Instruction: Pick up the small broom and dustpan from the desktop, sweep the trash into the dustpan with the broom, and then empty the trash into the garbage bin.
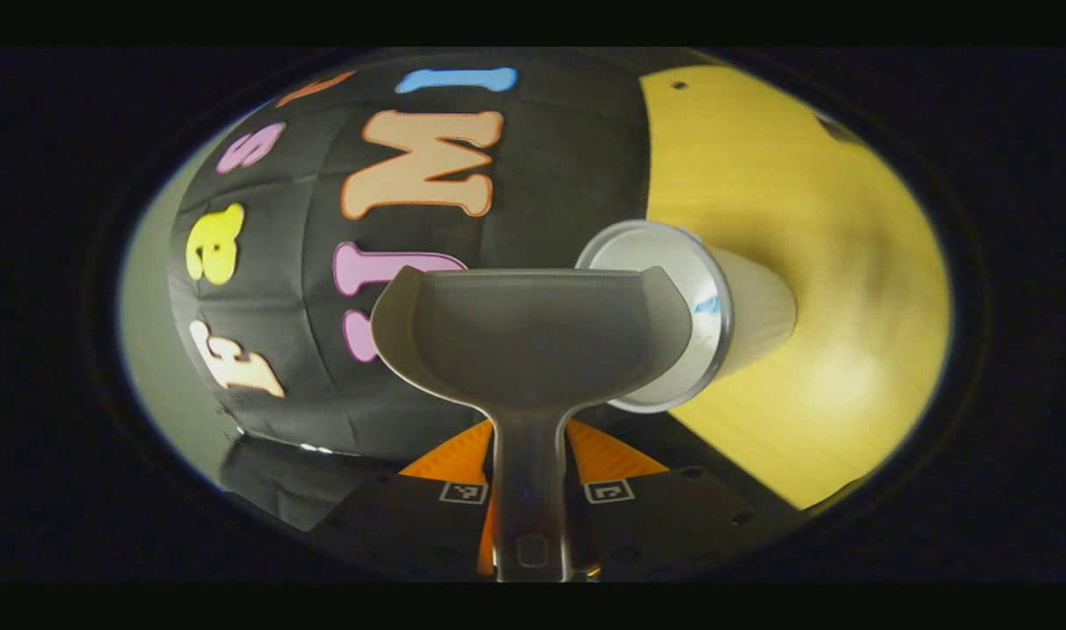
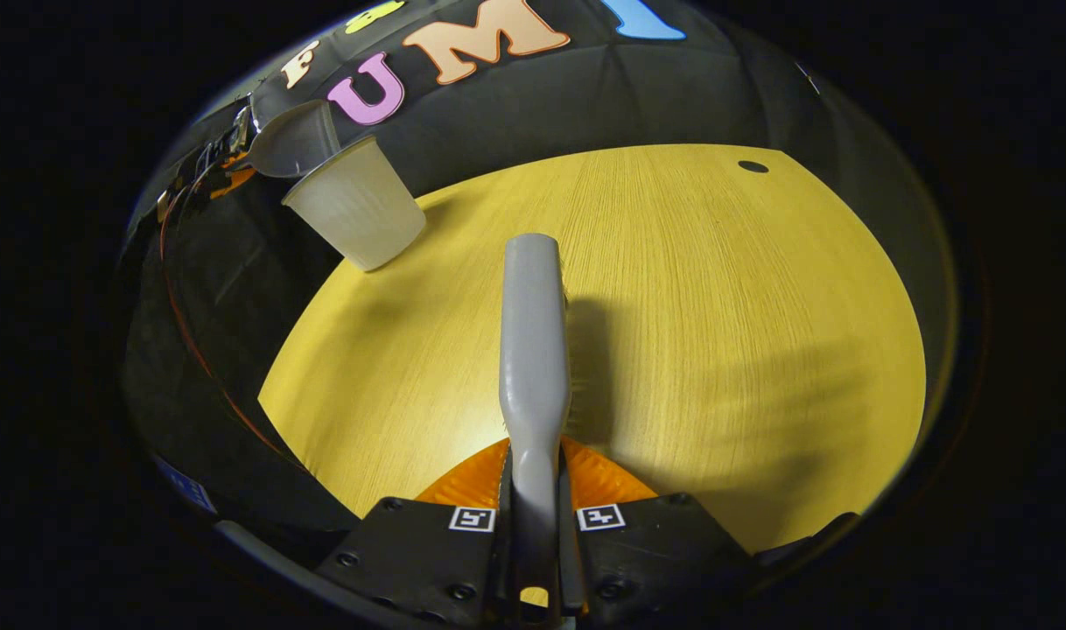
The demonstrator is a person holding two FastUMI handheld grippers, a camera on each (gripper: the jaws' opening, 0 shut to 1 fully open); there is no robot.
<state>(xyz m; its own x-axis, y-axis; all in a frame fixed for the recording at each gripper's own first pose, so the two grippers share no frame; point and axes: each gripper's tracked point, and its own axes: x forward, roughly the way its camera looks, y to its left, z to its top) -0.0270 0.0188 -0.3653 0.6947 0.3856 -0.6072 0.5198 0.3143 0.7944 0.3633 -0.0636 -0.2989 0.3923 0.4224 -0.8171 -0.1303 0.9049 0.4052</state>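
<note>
Garbage bin: pale cup-shaped, near the table edge, contents hidden. Dustpan: mouth held against the bin's rim, handle clamped in the left gripper. Small broom: over mid-table, handle clamped in the right gripper, whose view shows the bin's outer wall.

Bare yellow wooden desktop with a small dark hole near its far edge
</note>
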